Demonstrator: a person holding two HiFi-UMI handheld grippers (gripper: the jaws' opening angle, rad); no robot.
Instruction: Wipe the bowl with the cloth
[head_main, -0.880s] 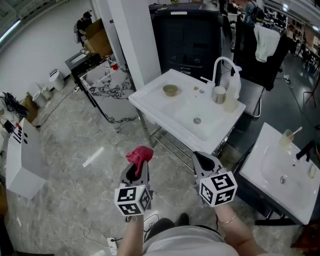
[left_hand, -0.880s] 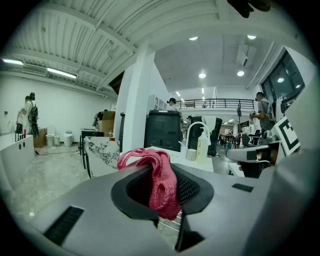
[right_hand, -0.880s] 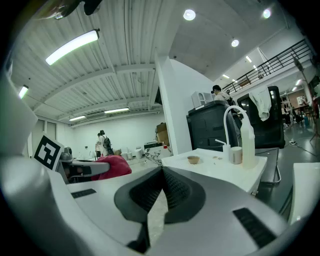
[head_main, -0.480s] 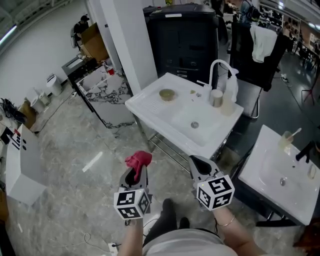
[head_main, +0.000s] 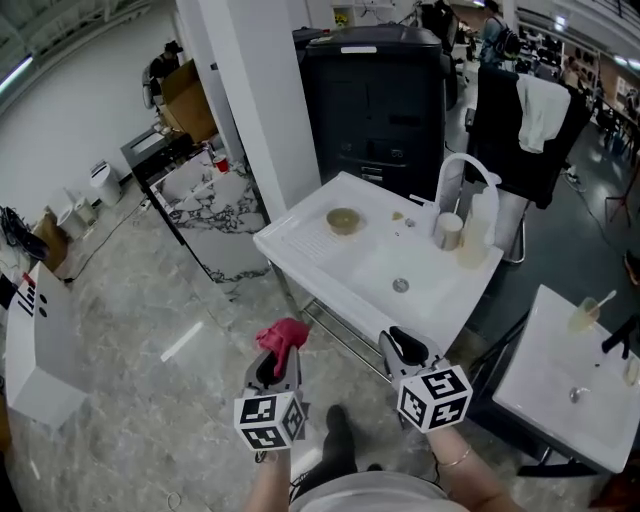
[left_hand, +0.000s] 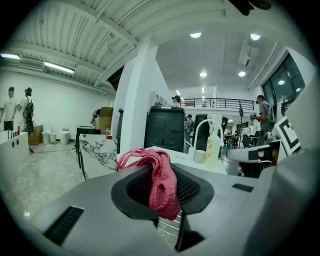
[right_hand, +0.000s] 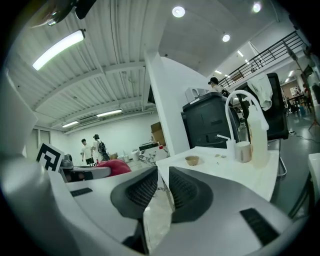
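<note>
Change: bowl on sink worktop sits lower in frame than before, so approach under way | left tongs clamp cloth | right tongs narrow gap, empty | bowl upper centre, well apart from both; wiping not begun

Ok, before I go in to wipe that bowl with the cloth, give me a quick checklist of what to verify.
1. Cloth gripped: ok. The red cloth is pinched between the jaws of the left tool.
2. Other tool free: ok. The right tool has its jaws slightly apart with nothing between them.
3. Bowl found: ok. The bowl sits upright on the flat part of the sink, left of the basin.
4. Bowl within reach: not ok. Both tools are short of the sink's near edge.
5. Bowl's inside, dirty or wet: cannot tell, too small.
</note>
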